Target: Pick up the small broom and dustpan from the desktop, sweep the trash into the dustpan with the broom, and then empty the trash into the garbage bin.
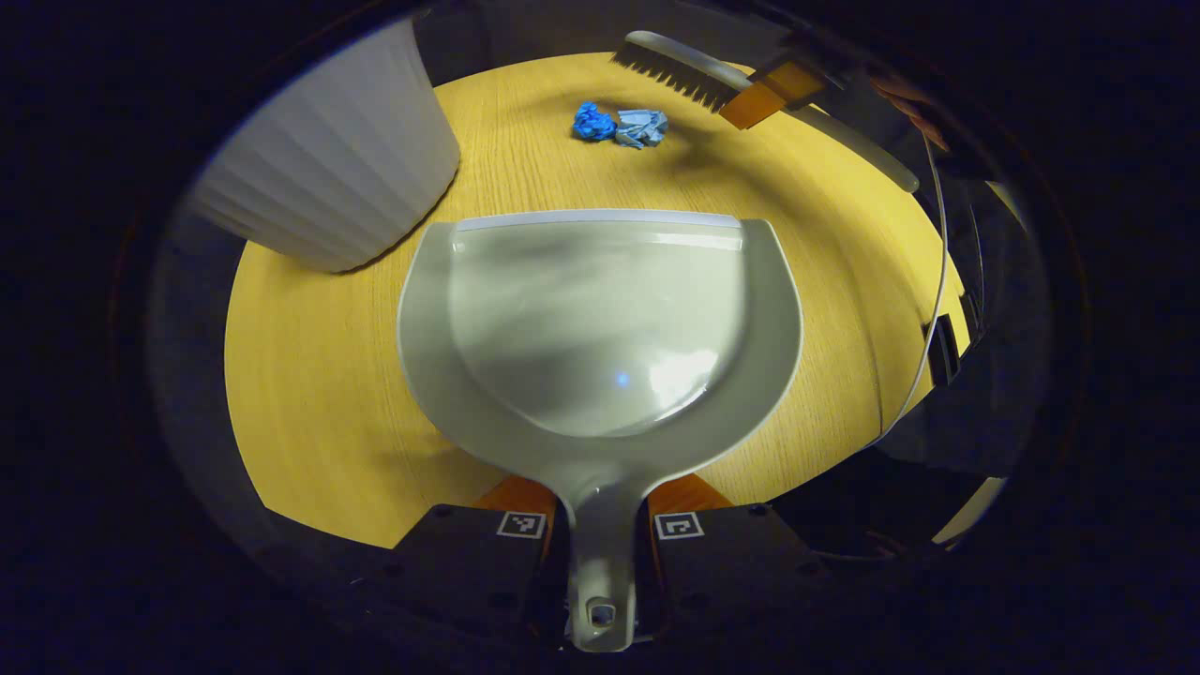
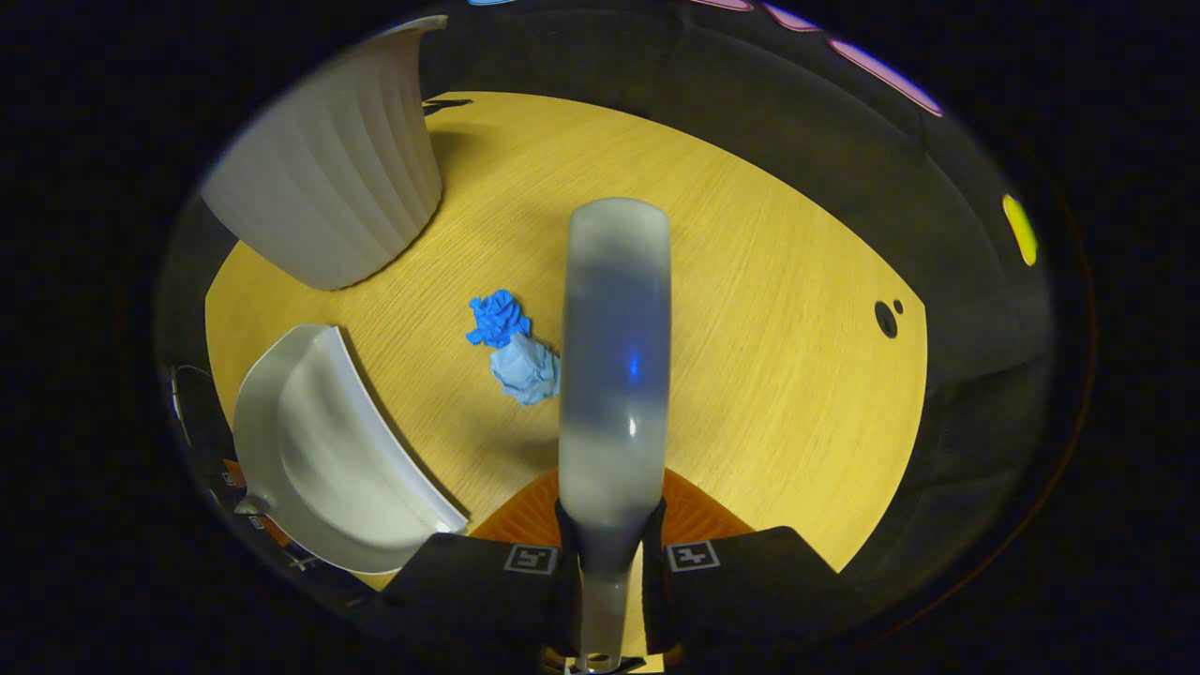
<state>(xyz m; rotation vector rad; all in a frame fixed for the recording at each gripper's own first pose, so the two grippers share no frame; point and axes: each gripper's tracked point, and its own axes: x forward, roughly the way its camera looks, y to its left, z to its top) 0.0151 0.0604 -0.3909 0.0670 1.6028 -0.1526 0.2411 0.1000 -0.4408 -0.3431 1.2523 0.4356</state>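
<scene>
My left gripper (image 1: 600, 511) is shut on the handle of the grey dustpan (image 1: 600, 319), whose lip faces two crumpled blue paper wads (image 1: 621, 125) farther out on the wooden desktop (image 1: 319, 375). The small broom (image 1: 680, 75) hangs above and to the right of the wads, bristles down, held by the other gripper. In the right gripper view, my right gripper (image 2: 611, 534) is shut on the broom's handle; the grey broom back (image 2: 616, 356) stretches forward over the desktop (image 2: 769, 309). The blue wads (image 2: 514, 347) lie just left of it, and the dustpan (image 2: 319, 450) sits at lower left.
A white ribbed garbage bin (image 1: 337, 169) stands on the desktop left of the dustpan, also at upper left as the bin (image 2: 328, 178) in the right gripper view. A thin cable (image 1: 933, 309) runs along the desk's right edge. Two small dark holes (image 2: 886, 319) mark the desktop.
</scene>
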